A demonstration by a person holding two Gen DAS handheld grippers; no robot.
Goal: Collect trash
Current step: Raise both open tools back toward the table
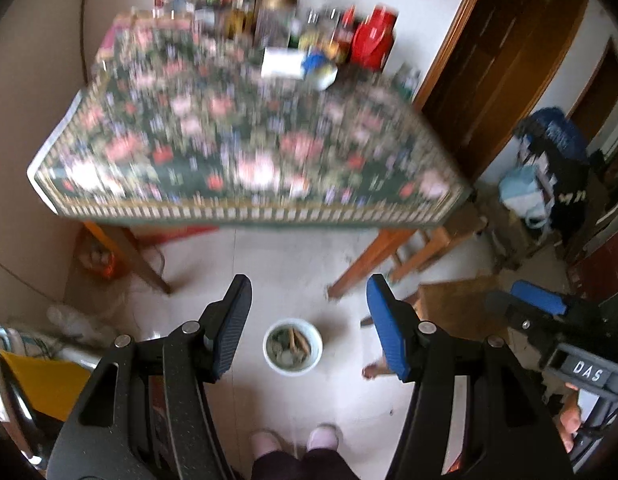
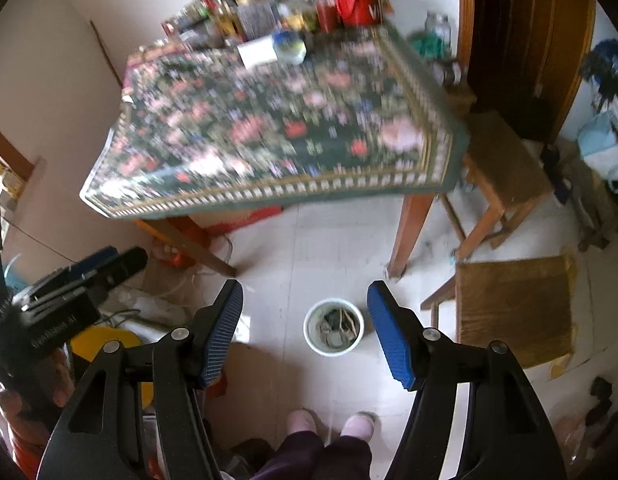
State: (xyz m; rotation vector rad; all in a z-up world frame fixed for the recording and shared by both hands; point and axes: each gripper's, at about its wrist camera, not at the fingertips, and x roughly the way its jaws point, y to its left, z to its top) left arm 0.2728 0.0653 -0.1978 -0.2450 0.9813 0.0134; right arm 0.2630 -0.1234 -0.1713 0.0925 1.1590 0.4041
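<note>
A white trash bucket (image 1: pixel 293 346) with scraps inside stands on the pale floor in front of the table; it also shows in the right wrist view (image 2: pixel 334 327). My left gripper (image 1: pixel 309 322) is open and empty, held high above the bucket. My right gripper (image 2: pixel 305 326) is open and empty, also above the floor near the bucket. A white paper or box (image 1: pixel 281 63) and a white-blue bowl (image 1: pixel 320 69) lie on the floral tablecloth (image 1: pixel 237 140); they also show in the right wrist view (image 2: pixel 257 52) (image 2: pixel 289 49). Both views are motion-blurred.
Bottles, jars and a red jug (image 1: pixel 374 38) crowd the table's far edge. Wooden stools (image 2: pixel 517 312) (image 2: pixel 501 160) stand to the right. A wooden door (image 1: pixel 509 60) is behind. Clutter and a yellow object (image 2: pixel 109 344) lie at the left. The person's slippers (image 1: pixel 293 440) are below.
</note>
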